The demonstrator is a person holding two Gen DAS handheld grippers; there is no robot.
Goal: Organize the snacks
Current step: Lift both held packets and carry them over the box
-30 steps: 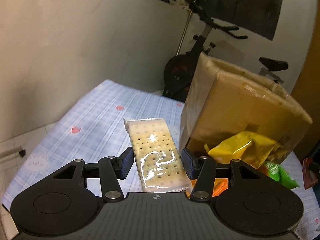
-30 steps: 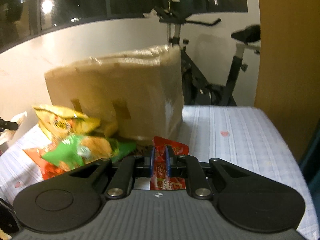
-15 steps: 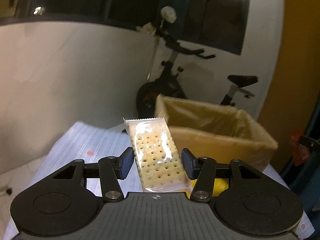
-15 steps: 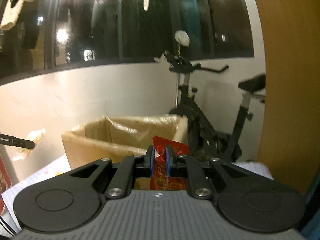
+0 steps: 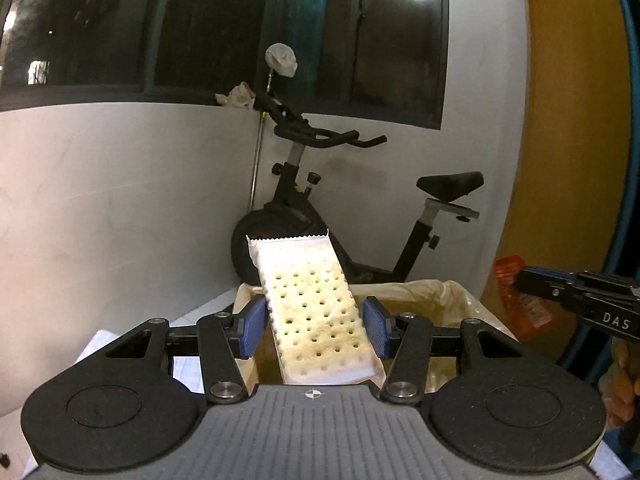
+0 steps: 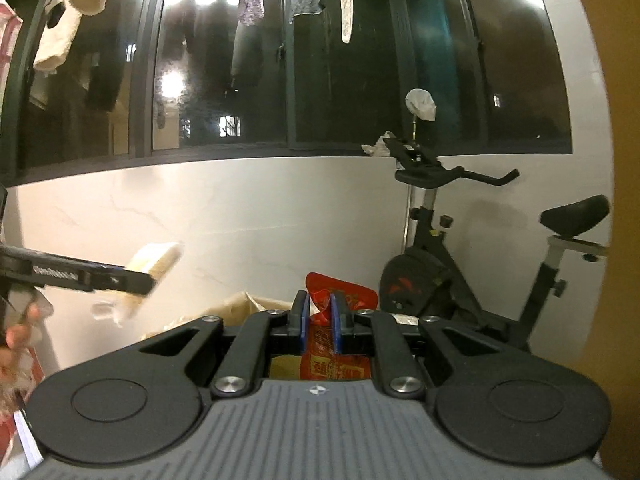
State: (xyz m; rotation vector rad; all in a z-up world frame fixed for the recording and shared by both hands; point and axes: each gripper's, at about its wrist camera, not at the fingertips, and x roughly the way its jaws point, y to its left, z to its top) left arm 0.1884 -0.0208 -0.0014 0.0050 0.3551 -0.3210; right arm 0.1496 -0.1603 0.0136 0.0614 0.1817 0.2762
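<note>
Hovering above the open cardboard box (image 5: pixel 460 292), whose plastic-lined rim is showing just beyond the fingertips, the left tool (image 5: pixel 316 326) is clamping a clear-wrapped cracker pack (image 5: pixel 316 312) by its long edges, the pack tilting up and away. The right tool (image 6: pixel 319 322), pointing nearly level, is pinching a red snack packet (image 6: pixel 340 300) between almost-closed pads over the box's far side. An exercise bike (image 5: pixel 320 200) is standing against the white wall (image 5: pixel 120 200) behind the box.

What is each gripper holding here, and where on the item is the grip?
Left gripper: cracker packet, clamped across its long sides near the lower end. Right gripper: red snack packet, pinched below its top.
</note>
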